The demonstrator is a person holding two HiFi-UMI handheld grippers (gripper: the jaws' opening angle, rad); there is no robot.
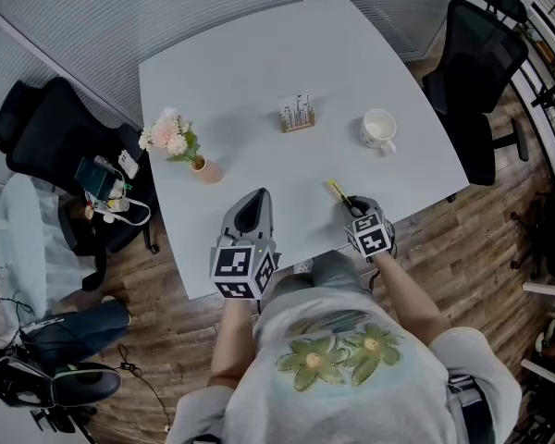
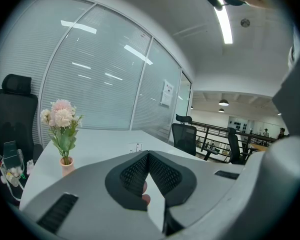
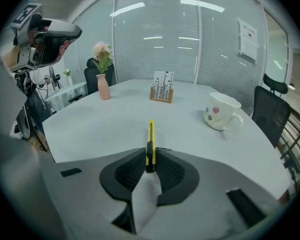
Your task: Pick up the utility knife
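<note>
The yellow utility knife (image 3: 150, 136) with its black slider sticks out forward from between the dark pads of my right gripper (image 3: 150, 166), which is shut on its rear end. From the head view the knife (image 1: 339, 192) points away from me over the white table (image 1: 259, 72) near its front edge, ahead of the right gripper (image 1: 353, 207). Whether the knife still touches the table I cannot tell. My left gripper (image 1: 252, 213) hovers over the front edge to the left. Its pads meet at the tip with nothing between them (image 2: 149, 156).
A white mug (image 1: 379, 129) stands right of centre, a small card holder (image 1: 297, 114) in the middle, a pink vase of flowers (image 1: 176, 141) at the left. Black office chairs (image 1: 476, 72) stand at the table's right and left sides.
</note>
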